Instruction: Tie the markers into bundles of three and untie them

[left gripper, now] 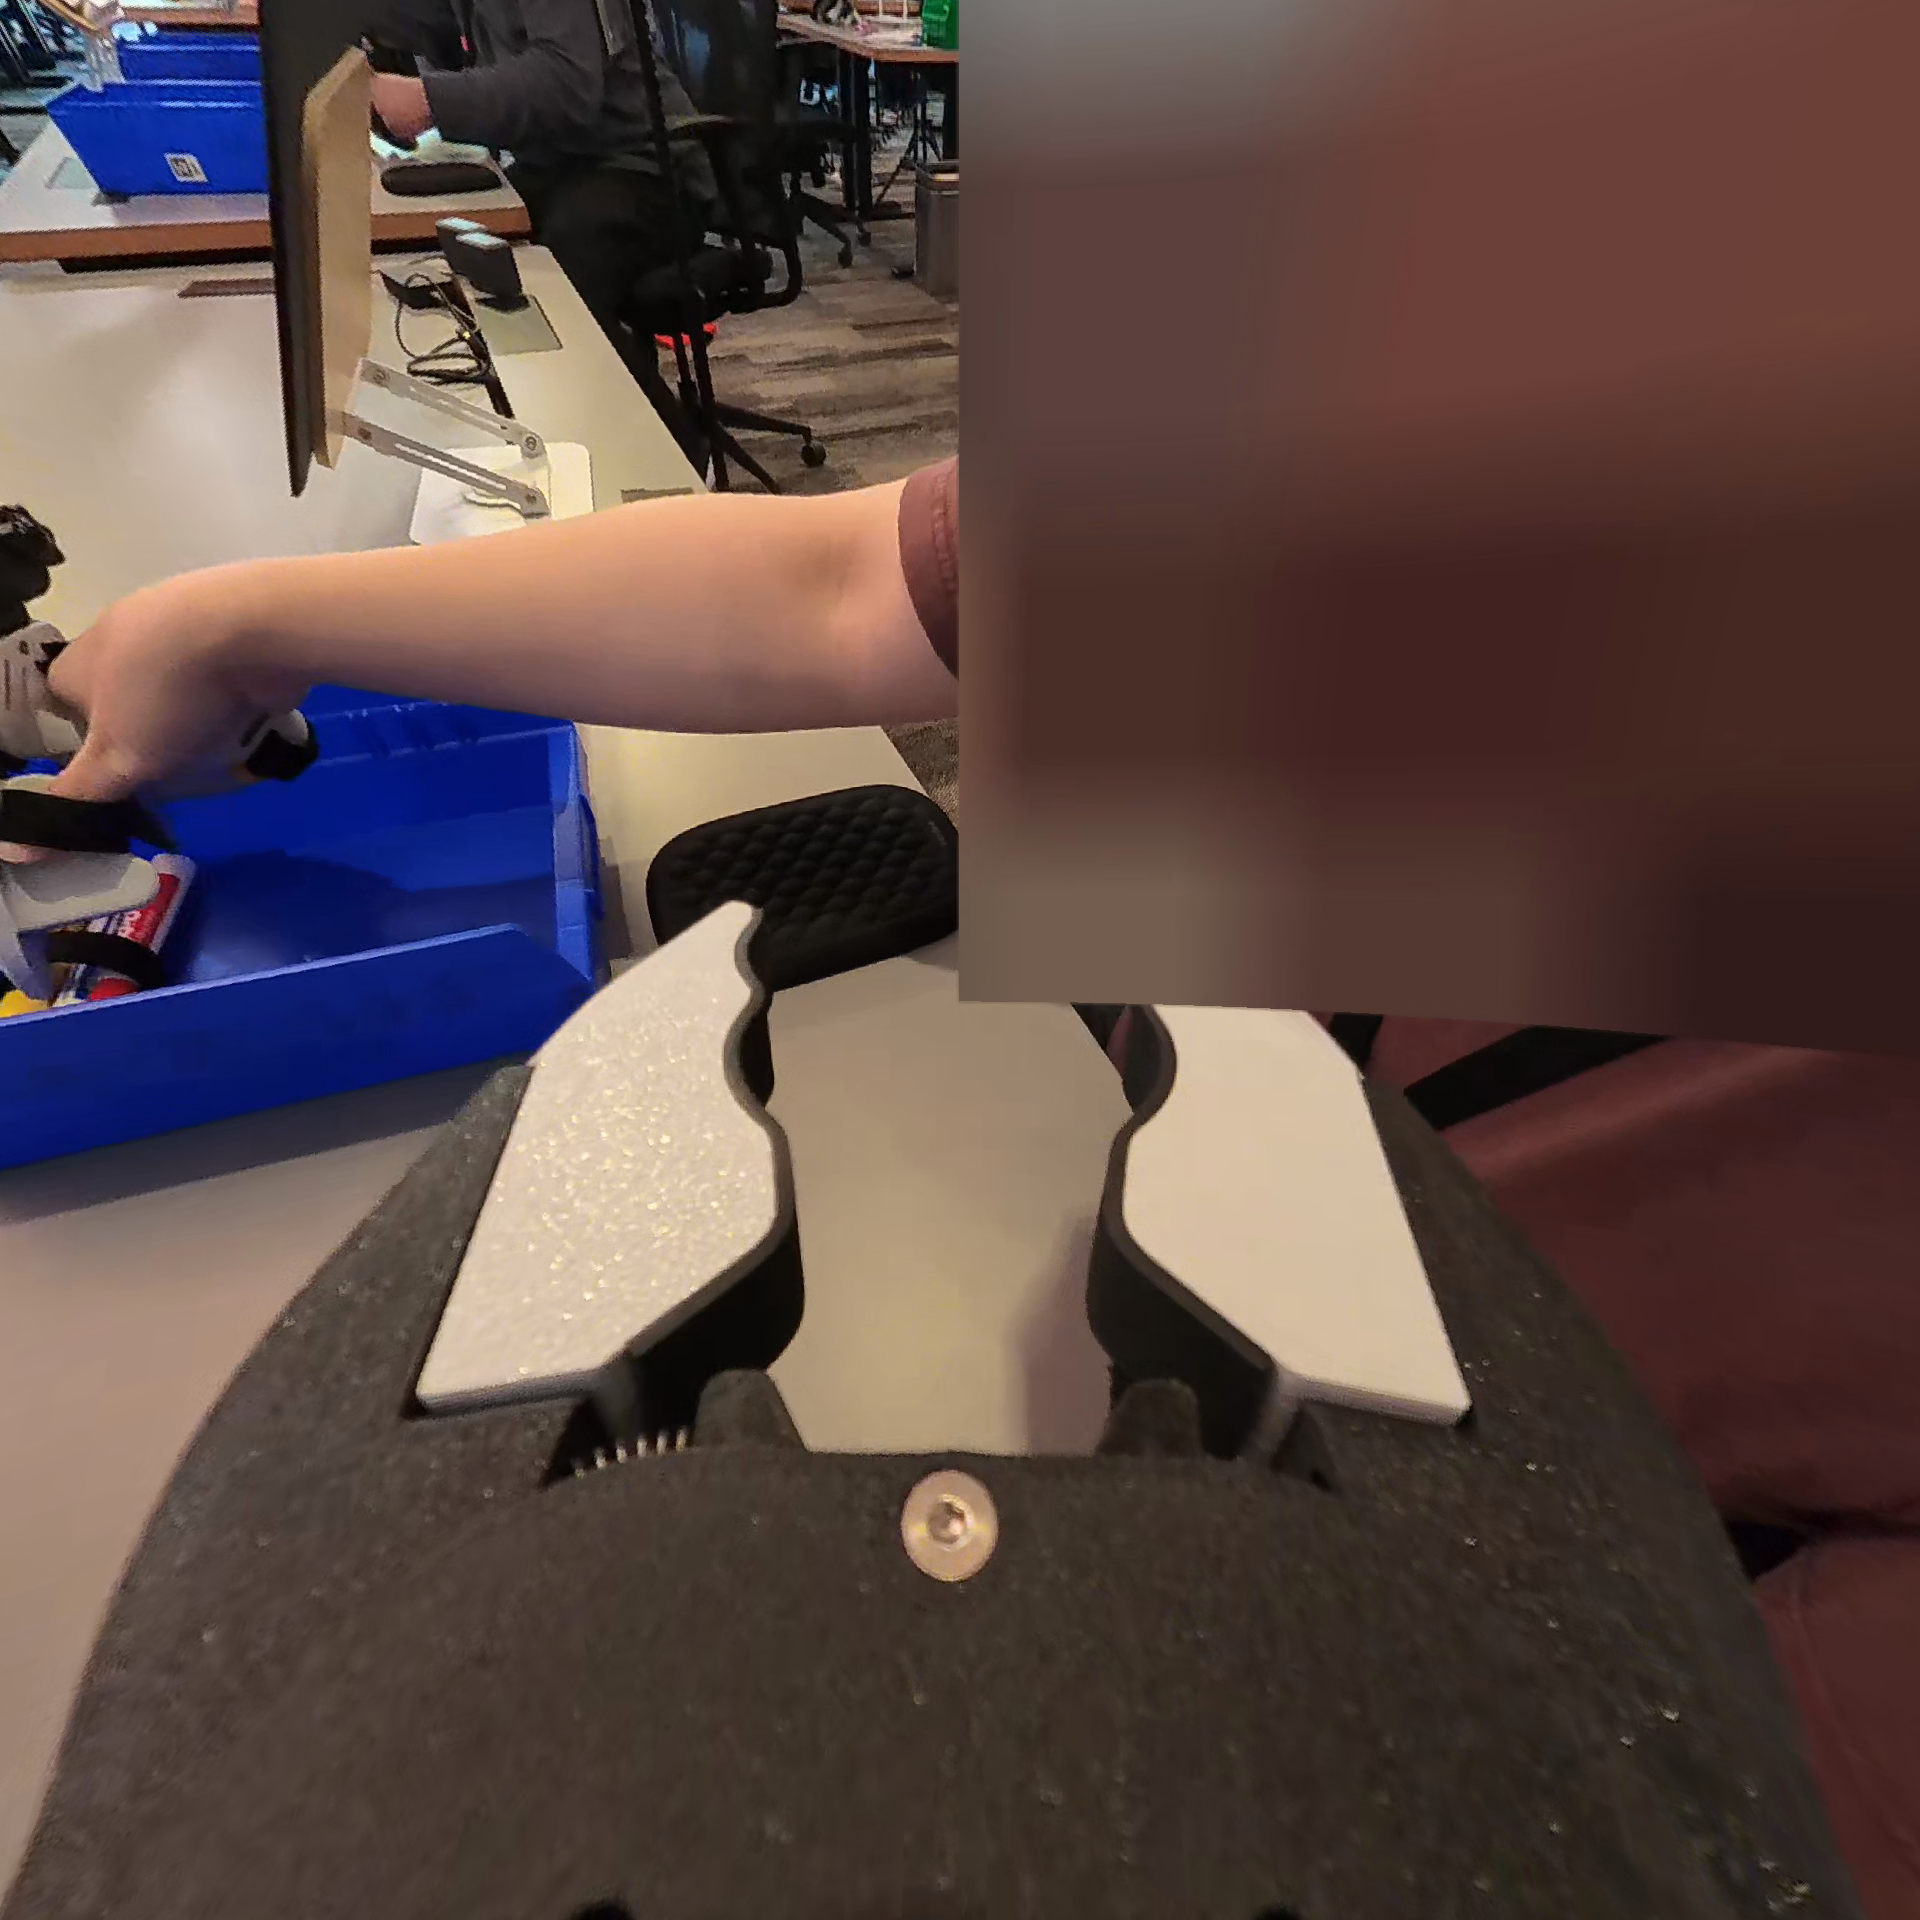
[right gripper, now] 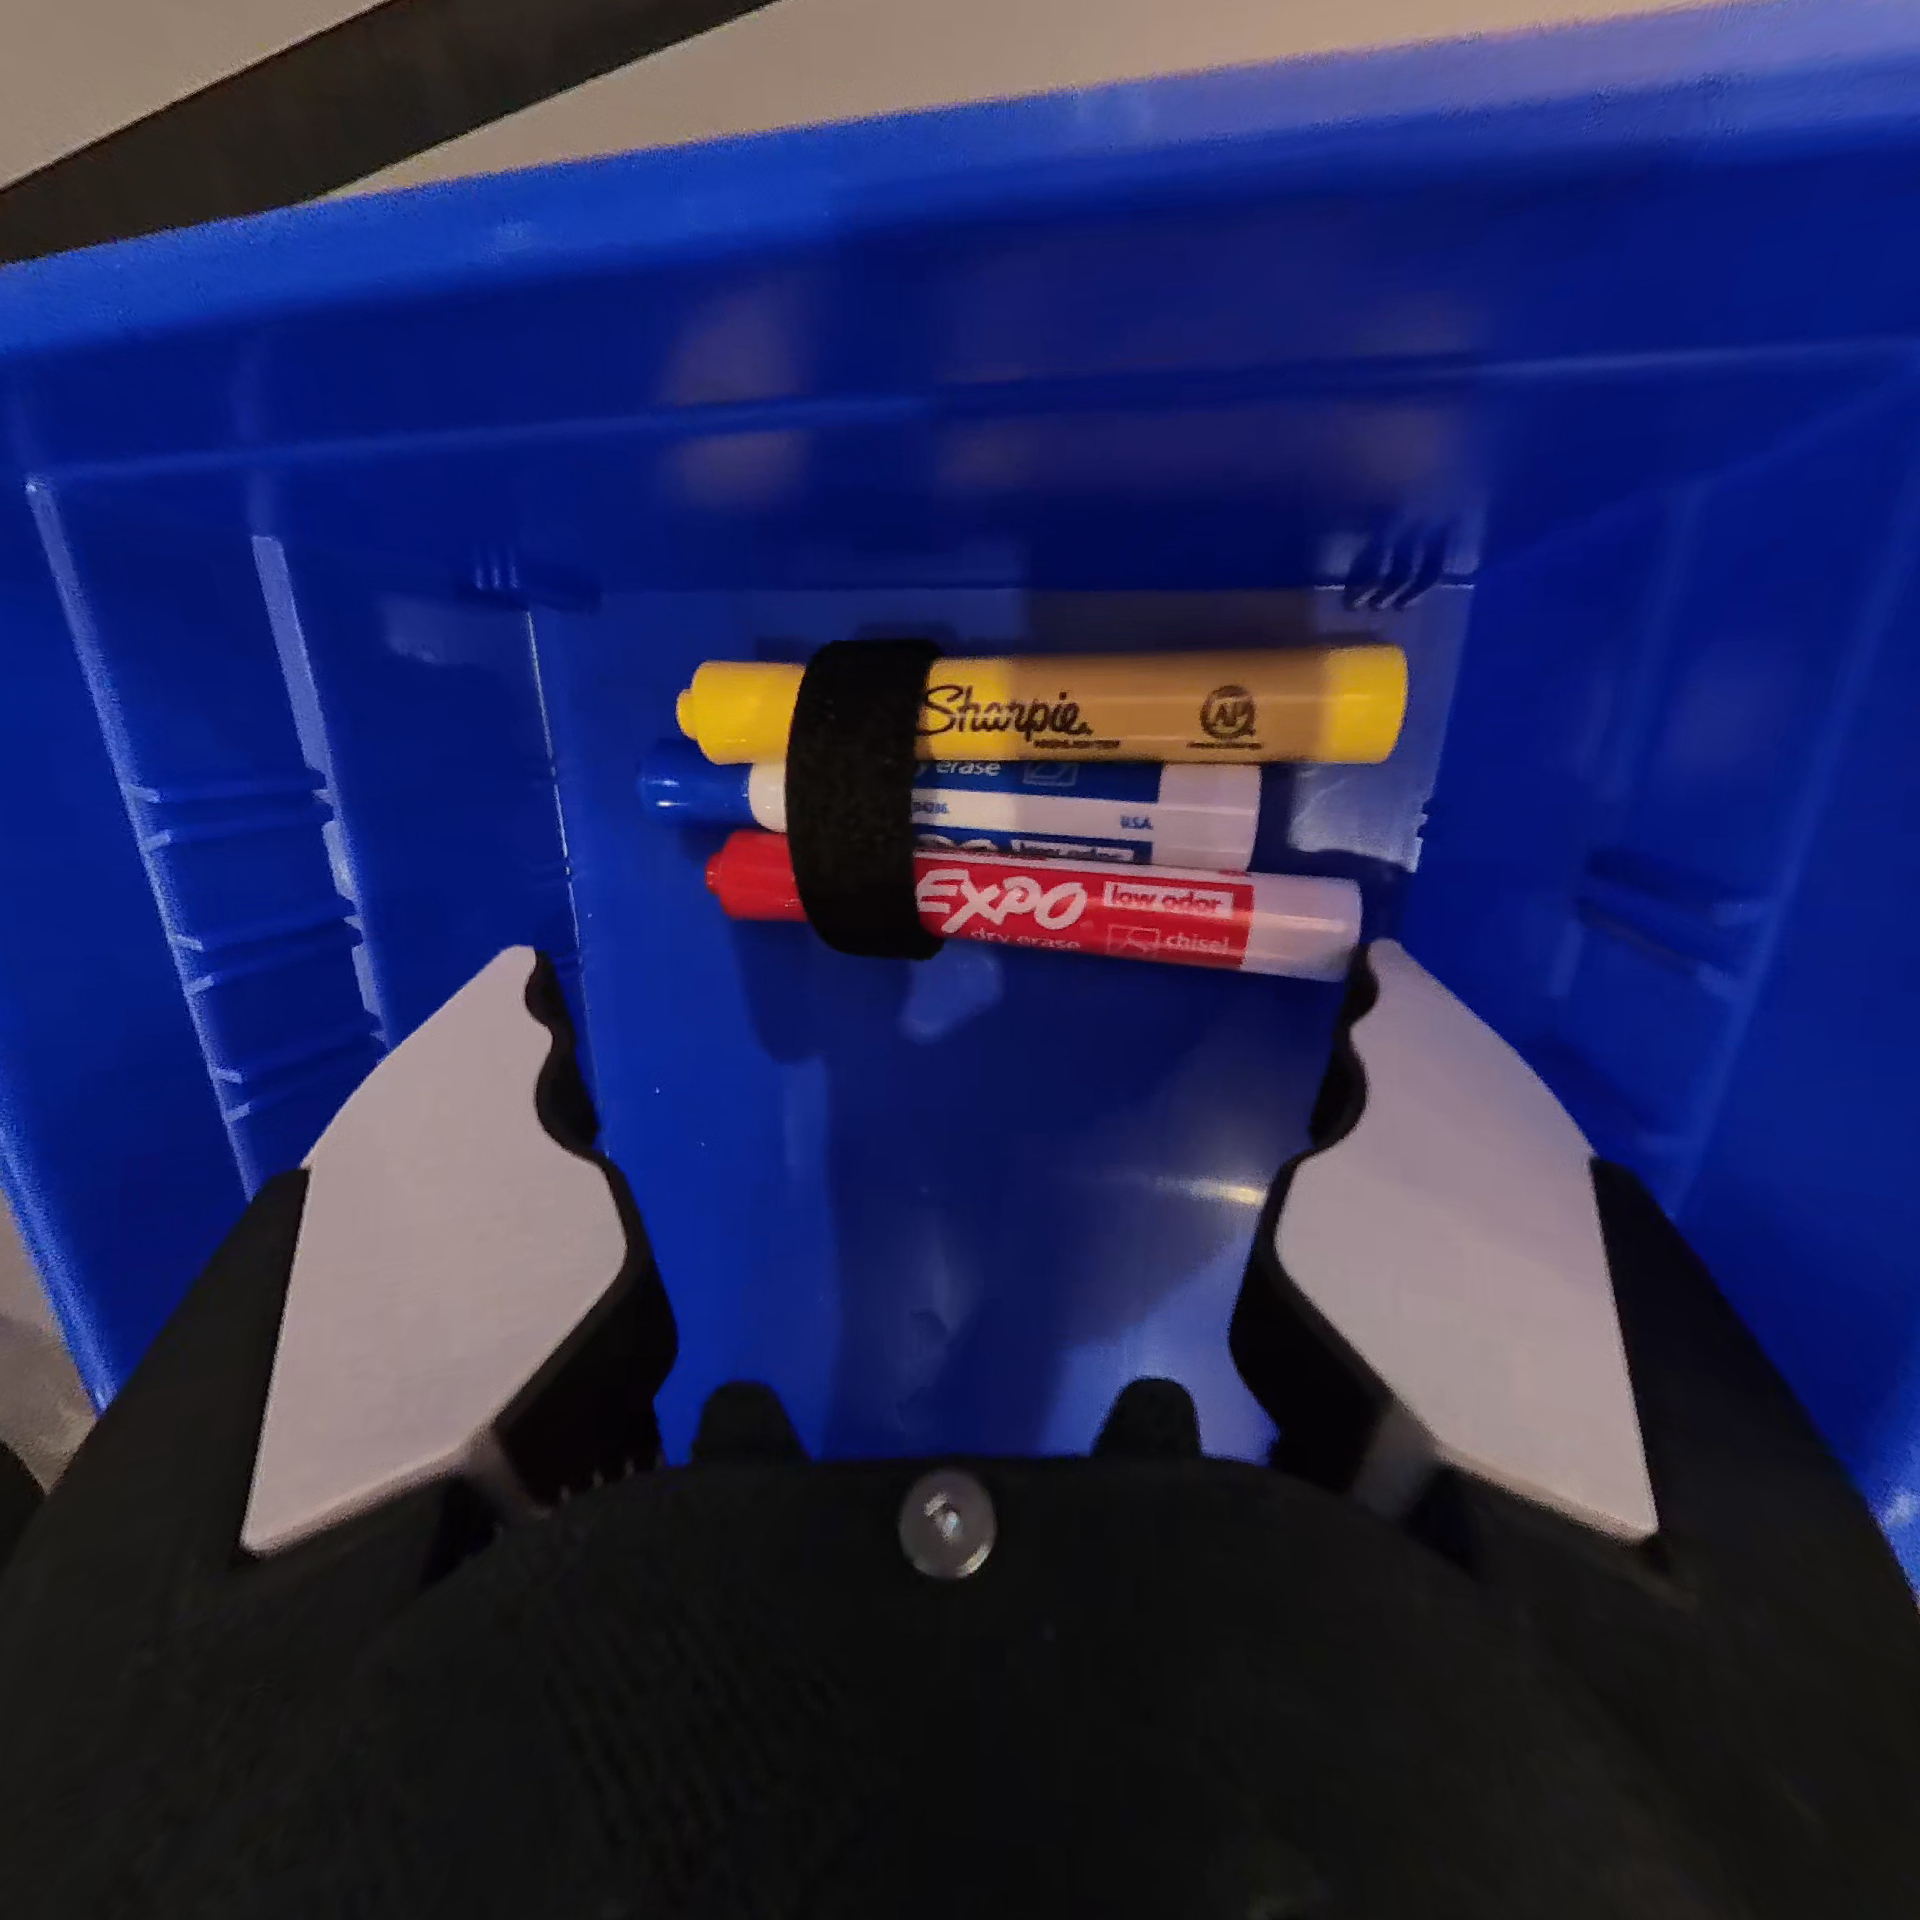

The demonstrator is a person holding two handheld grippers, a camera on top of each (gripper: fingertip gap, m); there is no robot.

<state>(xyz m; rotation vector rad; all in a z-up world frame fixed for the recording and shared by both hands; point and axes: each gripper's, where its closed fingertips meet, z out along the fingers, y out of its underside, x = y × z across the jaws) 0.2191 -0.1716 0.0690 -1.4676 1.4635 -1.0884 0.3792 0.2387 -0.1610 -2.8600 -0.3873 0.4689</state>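
The right gripper [right gripper: 951, 997] hung inside the blue bin [right gripper: 1039, 312], its jaws spread wide and holding nothing. Just beyond its fingertips, on the bin's floor toward the far wall, lay the bundle — a yellow marker [right gripper: 1143, 707] farthest, a blue marker [right gripper: 1039, 805] in the middle and a red marker [right gripper: 1091, 914] nearest, side by side and crosswise to the gripper. A black strap [right gripper: 857, 800] circled all three near their left, capped ends. The right fingertip sat close by the butt of the red marker; whether it touched could not be told.

The left gripper [left gripper: 951, 977] was well apart from the bin, over the pale table [left gripper: 935, 1195] near a black wrist rest [left gripper: 831, 873], its jaws also parted and empty.

The tying appeared done, so the step in hand was likely either a release just made or the reach to begin untying. Next, the right gripper would probably need to close across the bundle and lift it out, so that the left one could come in and find the strap's loose end — not visible here.
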